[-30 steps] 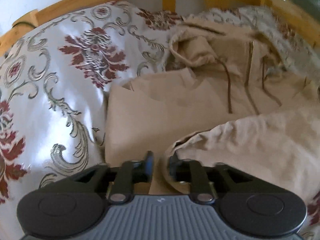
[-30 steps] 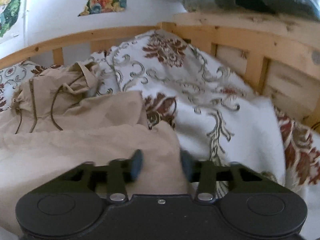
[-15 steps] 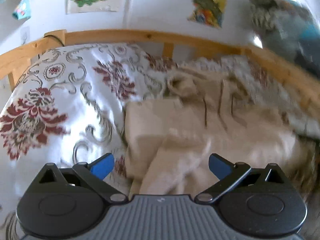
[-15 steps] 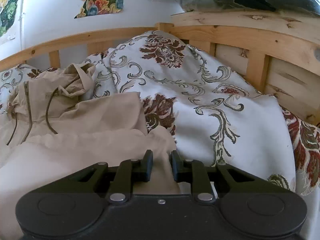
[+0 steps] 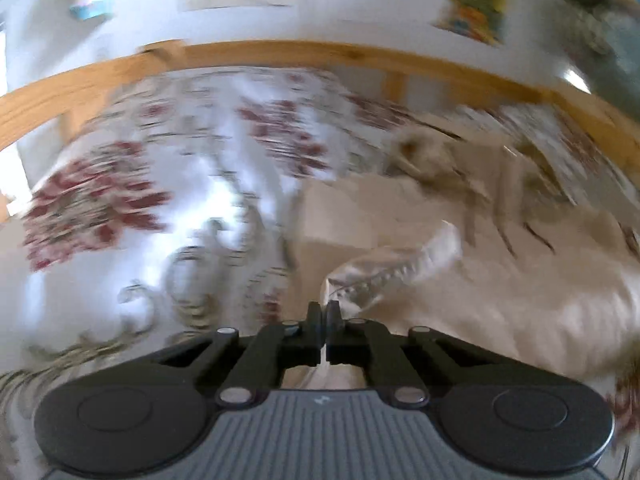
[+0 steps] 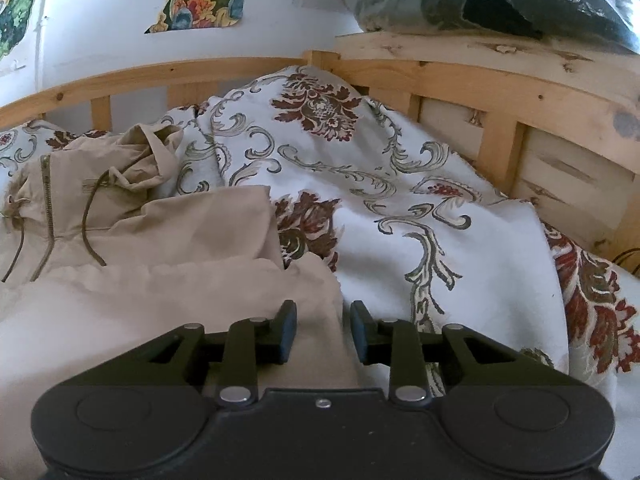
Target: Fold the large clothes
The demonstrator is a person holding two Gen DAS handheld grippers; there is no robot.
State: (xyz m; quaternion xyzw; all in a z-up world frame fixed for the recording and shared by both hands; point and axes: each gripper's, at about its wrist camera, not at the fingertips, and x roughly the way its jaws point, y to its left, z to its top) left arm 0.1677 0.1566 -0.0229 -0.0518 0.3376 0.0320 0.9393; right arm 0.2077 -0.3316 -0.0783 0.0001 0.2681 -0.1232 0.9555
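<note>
- The jacket (image 6: 168,248), beige with a hood, zip and drawcords, lies spread on the bed ahead of both grippers, its lower part already turned up toward the hood.
- I judge it light, soft and floppy, with a fairly smooth cloth that may slip; a doubled hem or corner should give the surest hold.
- The left gripper (image 5: 323,314) is shut, its fingers meeting; a bunched edge of the jacket rises just ahead and to its right, but blur hides whether any cloth is pinched.
- The right gripper (image 6: 323,330) stands partly open over the jacket's right edge, cloth under and between the fingers with no squeeze visible.
- Against half a second earlier, the left gripper has gone from wide open to shut, and the right gripper's gap has widened.
- The floral bedspread (image 6: 460,216) lies beyond and beside the jacket, inside the wooden bed rail (image 6: 460,80).
</note>
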